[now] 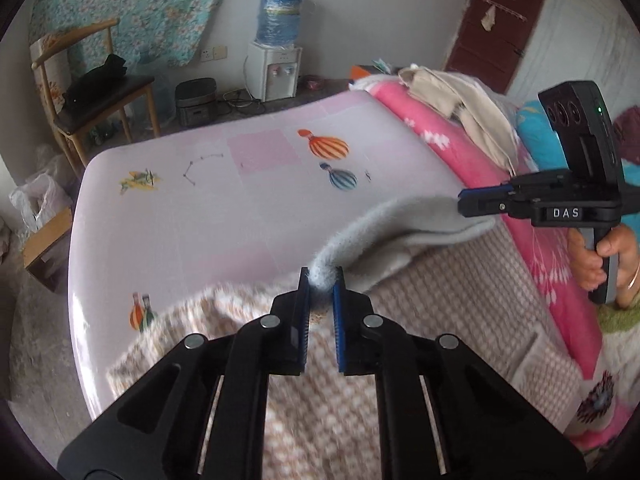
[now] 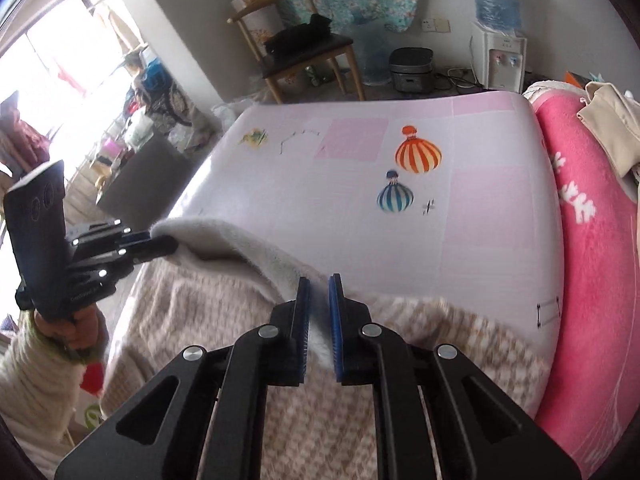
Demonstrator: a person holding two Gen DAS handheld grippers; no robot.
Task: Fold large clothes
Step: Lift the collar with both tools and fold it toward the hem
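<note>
A large garment (image 1: pixel 440 300) with a beige-and-white houndstooth outside and a grey fleece lining (image 1: pixel 400 232) lies on a pink table (image 1: pixel 224 216) printed with balloons. My left gripper (image 1: pixel 321 280) is shut on one end of its fleecy upper edge. My right gripper (image 2: pixel 319 286) is shut on the other end of that edge (image 2: pixel 256 252), and also shows in the left wrist view (image 1: pixel 466 203). The left gripper shows at the left of the right wrist view (image 2: pixel 160 246). The edge is lifted and stretched between them, above the table.
A pink blanket (image 2: pixel 592 240) with beige clothes (image 1: pixel 452 92) on it lies along the right side. Beyond the table stand a wooden chair (image 1: pixel 96 96), a water dispenser (image 1: pixel 276 68) and a rice cooker (image 2: pixel 410 70). A cardboard box (image 1: pixel 44 248) sits on the floor at left.
</note>
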